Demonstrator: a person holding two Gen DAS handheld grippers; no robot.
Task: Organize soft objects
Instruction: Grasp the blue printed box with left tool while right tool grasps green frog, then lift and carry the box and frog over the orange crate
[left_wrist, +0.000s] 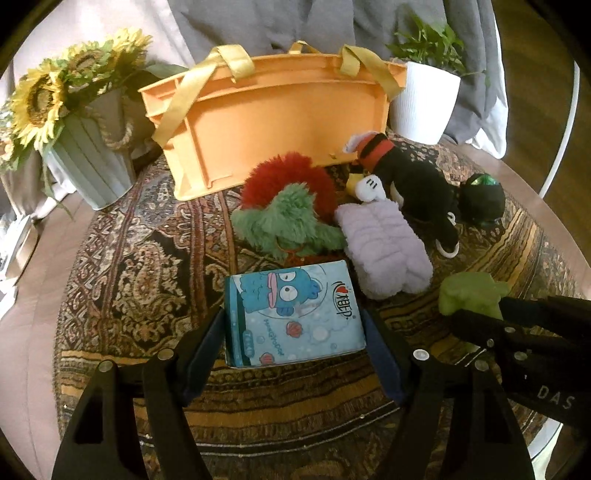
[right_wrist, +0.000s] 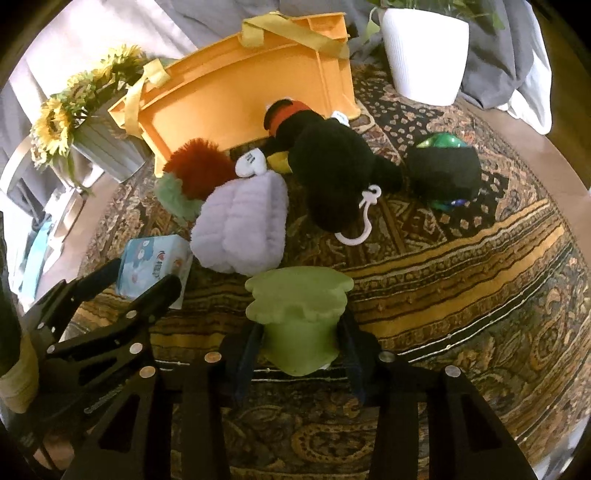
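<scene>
My left gripper (left_wrist: 293, 328) is shut on a blue tissue pack (left_wrist: 295, 314) with a cartoon fish; the pack also shows in the right wrist view (right_wrist: 153, 267). My right gripper (right_wrist: 297, 341) is shut on a light green plush (right_wrist: 299, 314), also visible in the left wrist view (left_wrist: 471, 293). On the patterned rug lie a lilac fluffy item (left_wrist: 384, 247), a red and green plush (left_wrist: 291, 206), a black mouse plush (left_wrist: 410, 181) and a black and green ball (left_wrist: 482, 197). An orange crate (left_wrist: 273, 122) with yellow straps stands behind them.
A grey pot of sunflowers (left_wrist: 85, 147) stands at the back left. A white pot with a green plant (left_wrist: 424, 99) stands at the back right. Grey cloth hangs behind. The round table's edge (left_wrist: 554, 192) curves on the right.
</scene>
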